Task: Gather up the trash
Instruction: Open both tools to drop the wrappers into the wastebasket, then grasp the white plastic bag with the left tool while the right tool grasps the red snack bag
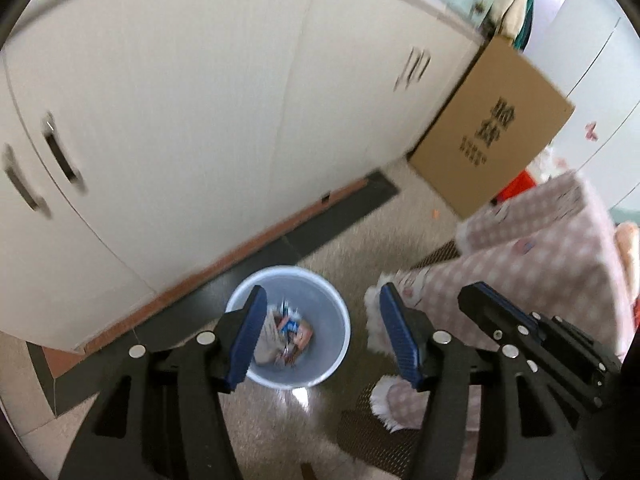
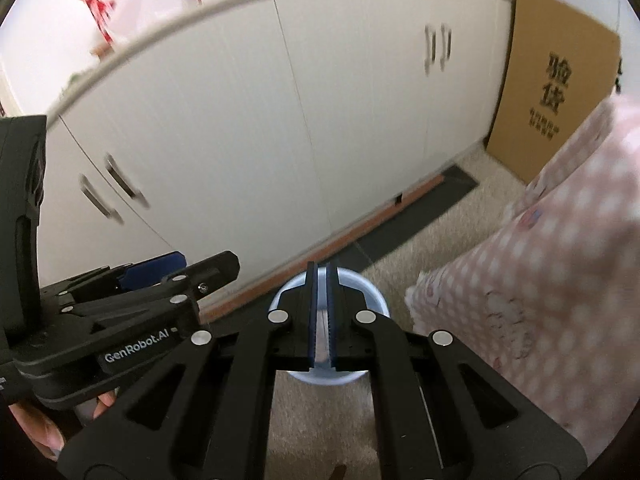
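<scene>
A pale blue wastebasket (image 1: 289,326) stands on the speckled floor (image 1: 272,420) just in front of a run of white cabinet doors (image 1: 192,112), and crumpled wrappers and paper scraps (image 1: 286,332) lie at its bottom. The left gripper (image 1: 322,312) hangs above the bin with its blue-padded jaws spread apart and nothing between them; the basket's open mouth shows straight through the gap. The right gripper (image 2: 320,280) also points down at the same wastebasket (image 2: 374,294), whose rim curves out on either side of the fingers, and its jaws are clenched together with only a thin slit left and no item pinched in it. In the left wrist view the right gripper (image 1: 486,294) shows at the right edge, close beside the left one. In the right wrist view the left gripper (image 2: 180,264) sits at the lower left, with a person's fingers (image 2: 48,436) wrapped under its black body. A pink checked cloth (image 1: 540,248) covers furniture to the right of the bin, and a flat cardboard box (image 1: 492,128) printed with black characters leans against the cabinets further back. A dark strip (image 1: 344,208) runs along the cabinet base.
</scene>
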{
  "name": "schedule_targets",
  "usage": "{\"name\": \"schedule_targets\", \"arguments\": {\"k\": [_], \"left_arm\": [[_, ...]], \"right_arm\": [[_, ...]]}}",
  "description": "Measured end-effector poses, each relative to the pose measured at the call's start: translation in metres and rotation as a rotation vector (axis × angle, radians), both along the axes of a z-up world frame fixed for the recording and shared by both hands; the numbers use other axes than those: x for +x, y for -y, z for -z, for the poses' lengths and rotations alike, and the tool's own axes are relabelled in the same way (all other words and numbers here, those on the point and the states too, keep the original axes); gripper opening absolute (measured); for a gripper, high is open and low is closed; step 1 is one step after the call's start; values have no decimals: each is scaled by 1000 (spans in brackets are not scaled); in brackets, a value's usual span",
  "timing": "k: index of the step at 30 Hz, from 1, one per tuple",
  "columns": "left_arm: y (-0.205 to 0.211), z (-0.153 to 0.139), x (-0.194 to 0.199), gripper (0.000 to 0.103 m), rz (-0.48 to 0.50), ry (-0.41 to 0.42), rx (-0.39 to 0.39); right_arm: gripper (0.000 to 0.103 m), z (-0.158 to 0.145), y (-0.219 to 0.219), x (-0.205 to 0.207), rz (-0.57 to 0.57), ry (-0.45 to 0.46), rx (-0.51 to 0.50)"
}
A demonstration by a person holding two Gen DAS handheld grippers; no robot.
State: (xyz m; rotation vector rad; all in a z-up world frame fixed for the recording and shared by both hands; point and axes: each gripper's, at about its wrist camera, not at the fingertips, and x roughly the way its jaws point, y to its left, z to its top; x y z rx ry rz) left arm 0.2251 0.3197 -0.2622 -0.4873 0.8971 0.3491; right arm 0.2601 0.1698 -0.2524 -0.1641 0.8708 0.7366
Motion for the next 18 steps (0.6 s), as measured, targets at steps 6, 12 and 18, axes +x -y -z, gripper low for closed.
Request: {"name": "schedule_targets", "arguments": {"k": [6, 12, 18], "left_arm": [[35, -70, -14, 64, 32, 138, 60], [105, -118, 3, 65, 139, 214, 90], [195, -136, 35, 72, 293, 230, 65]], "right_arm": [[6, -64, 36, -19, 35, 103, 63], [28, -107, 120, -21, 186, 190, 103], [52, -124, 232, -16, 378, 238, 121]]}}
